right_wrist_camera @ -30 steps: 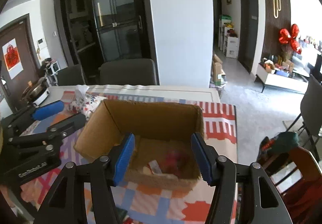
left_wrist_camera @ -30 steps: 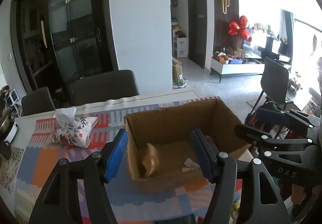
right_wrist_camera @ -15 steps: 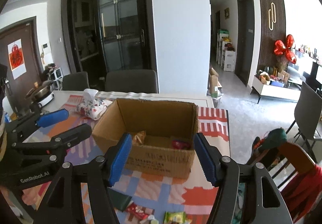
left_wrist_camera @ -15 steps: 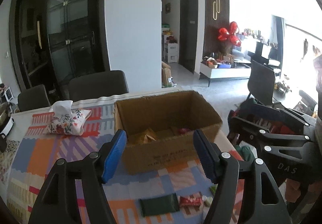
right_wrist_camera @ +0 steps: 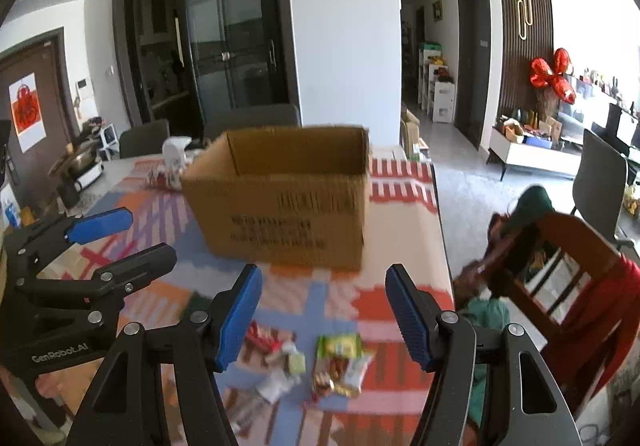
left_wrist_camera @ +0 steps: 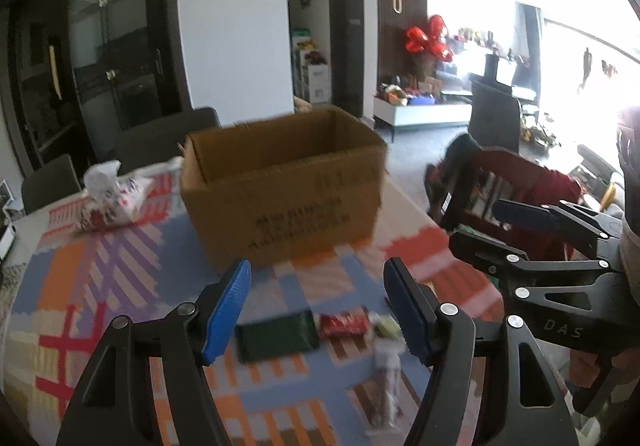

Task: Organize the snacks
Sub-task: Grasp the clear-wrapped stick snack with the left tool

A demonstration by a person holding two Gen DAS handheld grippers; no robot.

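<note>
An open cardboard box (left_wrist_camera: 282,185) stands on the patterned tablecloth (left_wrist_camera: 104,278); it also shows in the right wrist view (right_wrist_camera: 286,201). My left gripper (left_wrist_camera: 318,308) is open and empty, above a dark green packet (left_wrist_camera: 276,336) and a red packet (left_wrist_camera: 344,326). A pale packet (left_wrist_camera: 386,360) lies nearer. My right gripper (right_wrist_camera: 324,316) is open and empty, above a small heap of snack packets: a green-yellow one (right_wrist_camera: 339,345), a brown-gold one (right_wrist_camera: 328,380), a red one (right_wrist_camera: 260,340). Each gripper shows in the other's view, the right gripper (left_wrist_camera: 520,230) and the left gripper (right_wrist_camera: 104,238).
A floral tissue pouch (left_wrist_camera: 114,197) lies left of the box. A pot (right_wrist_camera: 80,165) stands at the table's far left. Dark chairs (left_wrist_camera: 160,137) stand behind the table. A wooden chair with red cloth (right_wrist_camera: 560,286) stands off the table's right edge.
Both grippers have pulled back and down from over the box toward the near side of the table. The loose snack packets have come into view beneath them. Both stay open.
</note>
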